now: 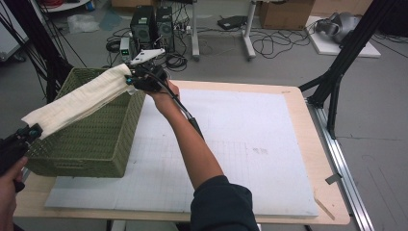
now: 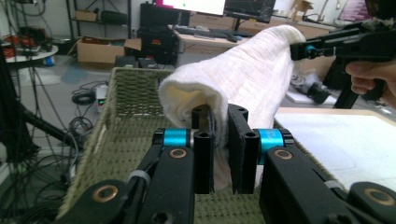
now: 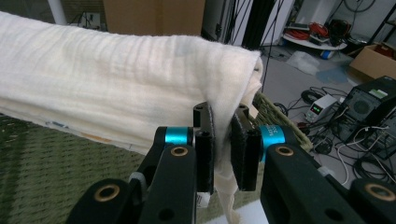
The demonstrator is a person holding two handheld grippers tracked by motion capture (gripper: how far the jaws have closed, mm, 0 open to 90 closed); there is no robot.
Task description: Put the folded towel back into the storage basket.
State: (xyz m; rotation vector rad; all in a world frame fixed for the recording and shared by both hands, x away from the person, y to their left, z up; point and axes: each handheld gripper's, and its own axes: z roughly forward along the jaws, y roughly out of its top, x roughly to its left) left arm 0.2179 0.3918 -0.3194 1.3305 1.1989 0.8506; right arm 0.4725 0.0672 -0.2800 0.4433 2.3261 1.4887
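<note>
Both tools pinching the towel, one at each end. Left tool (image 2: 221,154): jaws pressed onto a bunched end, cloth squeezed between the pads. Right tool (image 3: 221,149): same, jaws clamped on the other end, a tail of fabric hanging below.

Towel (image 1: 79,101) is folded into a long band, held taut in the air between the tools. In the high view its long axis runs from about 8 o'clock (left tool (image 1: 30,131), low at the frame edge) to about 2 o'clock (right tool (image 1: 139,77), higher and farther out). So it slopes up toward the right tool.

Key relation: the basket (image 1: 96,144) sits directly under the band, at 6 o'clock from it. The band crosses the basket's open top on a diagonal, from the near-left corner to the far-right corner. Not touching the rim that I can see.

Pose: right arm stretched well forward across the bench (image 1: 298,144), reaching left to the basket's far-right corner. Left hand (image 1: 9,178) is tucked close in at the near-left corner.

My read: the next move is a lowering into the basket. The right end has farther to drop, and the band looks longer than the basket is wide, so the ends need to come together.
</note>
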